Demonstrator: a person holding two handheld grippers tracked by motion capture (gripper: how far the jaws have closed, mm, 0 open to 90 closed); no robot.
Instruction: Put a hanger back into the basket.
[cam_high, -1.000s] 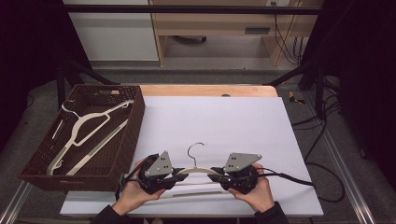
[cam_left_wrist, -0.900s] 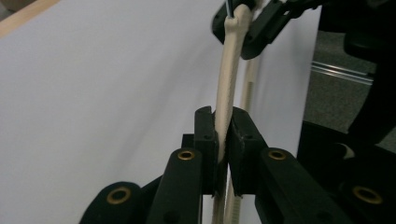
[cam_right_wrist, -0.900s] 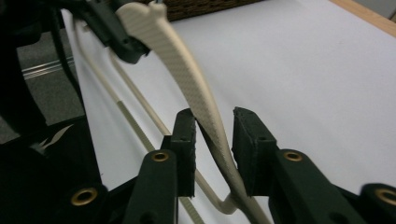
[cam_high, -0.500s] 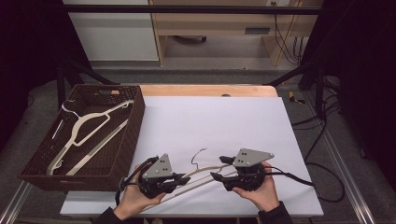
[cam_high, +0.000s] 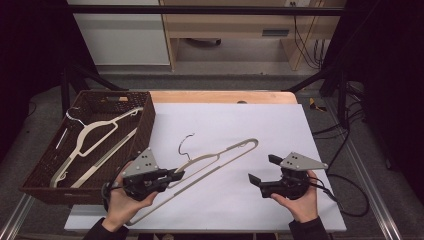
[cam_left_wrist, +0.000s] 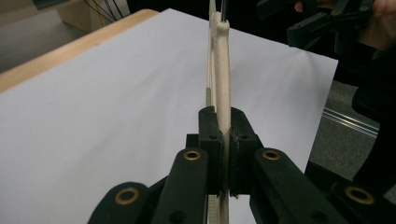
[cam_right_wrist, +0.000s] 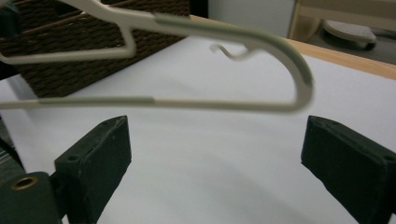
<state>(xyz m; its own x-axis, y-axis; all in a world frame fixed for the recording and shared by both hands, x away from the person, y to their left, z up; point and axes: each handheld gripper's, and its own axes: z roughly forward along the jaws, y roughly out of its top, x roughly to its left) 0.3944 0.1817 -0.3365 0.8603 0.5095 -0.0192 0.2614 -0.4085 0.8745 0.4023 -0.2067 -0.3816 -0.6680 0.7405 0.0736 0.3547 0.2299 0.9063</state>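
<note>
Hanger: cream clothes hanger (cam_high: 210, 162) with a wire hook (cam_high: 186, 145), being carried tilted above the white sheet (cam_high: 260, 130), one end raised toward the table's middle, the other down by the near edge.
Left gripper: left gripper (cam_high: 175, 176) is pinching the hanger's arm, pads pressed together on it, as the left gripper view (cam_left_wrist: 223, 140) is showing.
Right gripper: right gripper (cam_high: 262, 170) is standing spread, its jaws having just been opening; nothing is lying between them, and the hanger's rounded end (cam_right_wrist: 299, 79) is hanging free beyond its pads (cam_right_wrist: 100, 149).
Step in hand: judged to be carrying the hanger one-handed toward the basket (cam_high: 145, 125); keeping the grip firm near the balance point and the long end clear of the basket wall is advisable.
Basket contents: another hanger (cam_high: 95, 137) is lying inside.
Surface: white sheet is covering a wooden table (cam_high: 220, 96).
Room: dark surroundings, with cabinets (cam_high: 120, 35) and cables (cam_high: 345, 200) lying behind and beside.
</note>
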